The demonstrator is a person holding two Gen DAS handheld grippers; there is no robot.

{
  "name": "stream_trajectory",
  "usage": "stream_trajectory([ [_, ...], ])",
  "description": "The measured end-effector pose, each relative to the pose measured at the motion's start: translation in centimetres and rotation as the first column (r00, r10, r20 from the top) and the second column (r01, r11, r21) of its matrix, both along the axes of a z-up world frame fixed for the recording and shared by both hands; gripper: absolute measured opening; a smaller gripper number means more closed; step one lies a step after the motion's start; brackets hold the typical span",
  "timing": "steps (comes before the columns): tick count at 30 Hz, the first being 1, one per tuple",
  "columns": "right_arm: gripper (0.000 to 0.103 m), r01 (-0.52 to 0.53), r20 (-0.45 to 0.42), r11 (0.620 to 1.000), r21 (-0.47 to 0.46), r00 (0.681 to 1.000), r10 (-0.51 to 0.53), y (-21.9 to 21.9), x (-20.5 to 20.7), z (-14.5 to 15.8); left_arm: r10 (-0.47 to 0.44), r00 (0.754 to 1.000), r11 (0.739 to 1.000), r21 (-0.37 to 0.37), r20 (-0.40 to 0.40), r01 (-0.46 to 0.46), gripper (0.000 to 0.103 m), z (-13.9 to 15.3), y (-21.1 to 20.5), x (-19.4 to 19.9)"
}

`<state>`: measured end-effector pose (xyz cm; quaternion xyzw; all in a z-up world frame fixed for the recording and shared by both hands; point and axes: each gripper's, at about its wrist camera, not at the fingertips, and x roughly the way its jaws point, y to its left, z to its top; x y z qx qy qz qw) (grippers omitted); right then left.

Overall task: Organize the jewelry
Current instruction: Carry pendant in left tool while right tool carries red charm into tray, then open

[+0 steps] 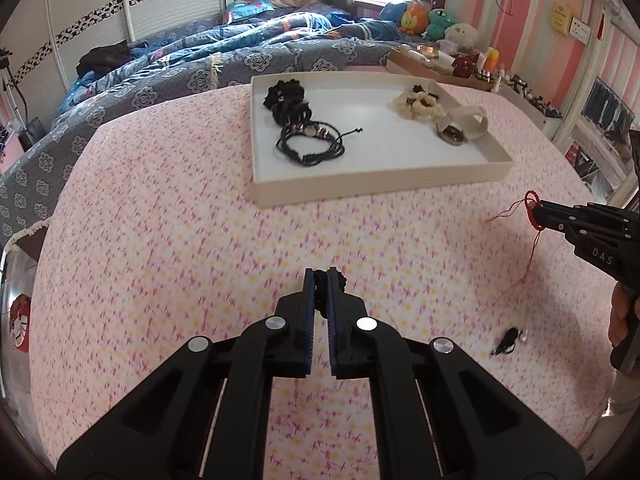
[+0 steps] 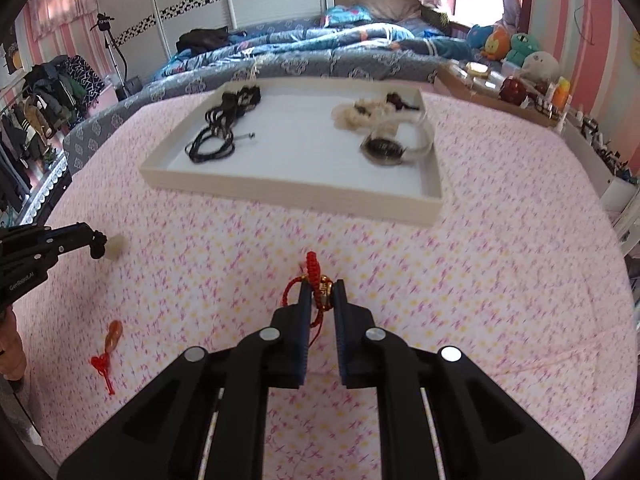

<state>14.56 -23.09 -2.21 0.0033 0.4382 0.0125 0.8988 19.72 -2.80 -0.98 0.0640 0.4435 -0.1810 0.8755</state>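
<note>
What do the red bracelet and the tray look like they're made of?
The red bracelet in the right tool looks like knotted cord, matte, with a shiny gold-coloured bead, possibly metal. The tray looks like matte off-white plastic or card; faint ridges line its wall.

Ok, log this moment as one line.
left hand-held gripper: shut on black item | right hand-held gripper: shut on red bracelet | tray: ahead
</note>
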Motion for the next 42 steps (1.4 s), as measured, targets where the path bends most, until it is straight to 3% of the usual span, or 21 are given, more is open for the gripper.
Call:
stream_trajectory([
  [10, 0.011, 0.028, 0.106, 1.000, -0.001, 0.994, -0.028, -1.7, 2.7, 4.6, -0.008, 0.998, 0.998, -0.069, 0.055, 0.012, 0.003, 4.1, -1.0, 4.2],
  [14, 0.011, 0.057, 0.146, 0.998, 0.000, 0.988, -0.056, -2.7, 4.8, 6.5, -0.015, 0.999, 0.993, -0.115, 0.045, 0.020, 0.003, 5.4, -1.5, 7.4],
  [18, 0.011, 0.088, 0.163, 0.996, -0.014, 0.983, -0.084, -3.5, 7.1, 7.4, -0.014, 1.000, 0.990, -0.140, 0.011, 0.015, 0.003, 4.9, -2.0, 10.2],
  [22, 0.011, 0.120, 0.156, 0.992, -0.025, 0.981, -0.114, -4.4, 9.4, 6.6, -0.014, 1.000, 0.994, -0.111, -0.018, 0.012, 0.003, 2.6, -3.4, 12.2],
  [26, 0.011, 0.143, 0.097, 0.990, 0.000, 0.985, -0.142, -5.4, 11.1, 3.5, 0.008, 0.999, 0.998, -0.060, -0.037, -0.010, 0.003, -0.1, -4.2, 13.5],
  [32, 0.011, 0.159, 0.023, 0.987, 0.032, 0.987, -0.160, -5.7, 11.9, 0.3, 0.032, 0.999, 0.998, -0.058, -0.037, -0.034, 0.003, -1.1, -4.2, 14.0],
  [42, 0.011, 0.165, -0.021, 0.985, 0.052, 0.986, -0.164, -5.6, 12.5, -1.8, 0.035, 0.997, 0.998, -0.052, -0.074, -0.039, 0.003, -2.9, -4.5, 14.4],
])
